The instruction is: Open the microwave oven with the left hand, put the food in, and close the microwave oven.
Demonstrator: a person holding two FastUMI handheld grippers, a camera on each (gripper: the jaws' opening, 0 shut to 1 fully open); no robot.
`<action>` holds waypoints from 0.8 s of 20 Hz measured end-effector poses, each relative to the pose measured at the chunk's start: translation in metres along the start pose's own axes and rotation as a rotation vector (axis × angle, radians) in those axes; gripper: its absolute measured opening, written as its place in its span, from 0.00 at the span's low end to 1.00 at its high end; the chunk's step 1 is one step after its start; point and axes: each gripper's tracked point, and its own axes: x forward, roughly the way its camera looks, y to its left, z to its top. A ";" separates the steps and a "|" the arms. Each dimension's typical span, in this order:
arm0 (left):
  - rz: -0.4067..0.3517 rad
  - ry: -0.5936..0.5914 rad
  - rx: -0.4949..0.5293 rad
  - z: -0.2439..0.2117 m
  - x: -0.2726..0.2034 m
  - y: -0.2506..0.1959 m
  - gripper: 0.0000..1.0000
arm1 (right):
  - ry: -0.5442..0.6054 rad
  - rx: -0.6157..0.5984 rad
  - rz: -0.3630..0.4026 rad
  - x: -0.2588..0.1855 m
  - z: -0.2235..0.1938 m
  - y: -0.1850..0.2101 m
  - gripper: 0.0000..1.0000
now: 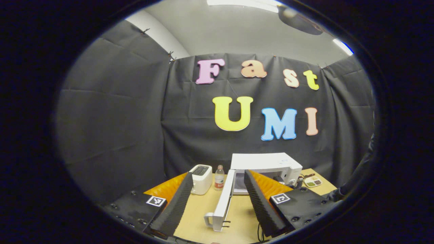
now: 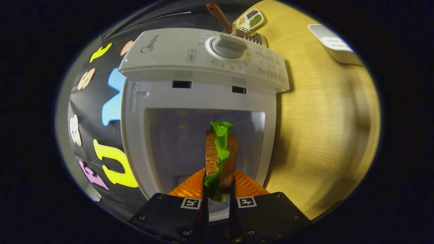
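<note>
Sandwich [image 2: 220,156] clamped facing open microwave [image 2: 203,101]

A light wooden table [image 1: 200,217] carries a white toaster [image 1: 201,179] at far left, a clear plastic bottle [image 1: 219,178] beside it, a white microwave oven [image 1: 268,166] with its door open, and a small compartment dish [image 1: 313,182] at far right.

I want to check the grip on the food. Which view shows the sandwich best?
The right gripper view: the brown sandwich with green lettuce stands clamped in the right gripper, before the open white microwave oven. The left gripper view gives no look at it.
</note>
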 end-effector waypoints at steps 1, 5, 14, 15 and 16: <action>0.011 0.003 0.002 0.000 -0.003 0.003 0.96 | -0.015 0.011 -0.018 0.009 -0.003 -0.004 0.24; 0.042 0.019 0.032 -0.004 -0.009 0.011 0.94 | -0.057 0.030 -0.014 0.036 -0.007 0.002 0.24; 0.064 0.032 -0.043 -0.014 -0.013 0.021 0.94 | 0.028 -0.016 -0.169 0.048 -0.023 0.002 0.71; 0.061 0.028 -0.046 -0.015 -0.012 0.022 0.95 | 0.046 -0.037 -0.186 0.041 -0.022 0.000 0.91; 0.057 0.018 -0.049 -0.013 -0.011 0.023 0.94 | 0.055 -0.070 -0.189 0.038 -0.020 0.000 0.92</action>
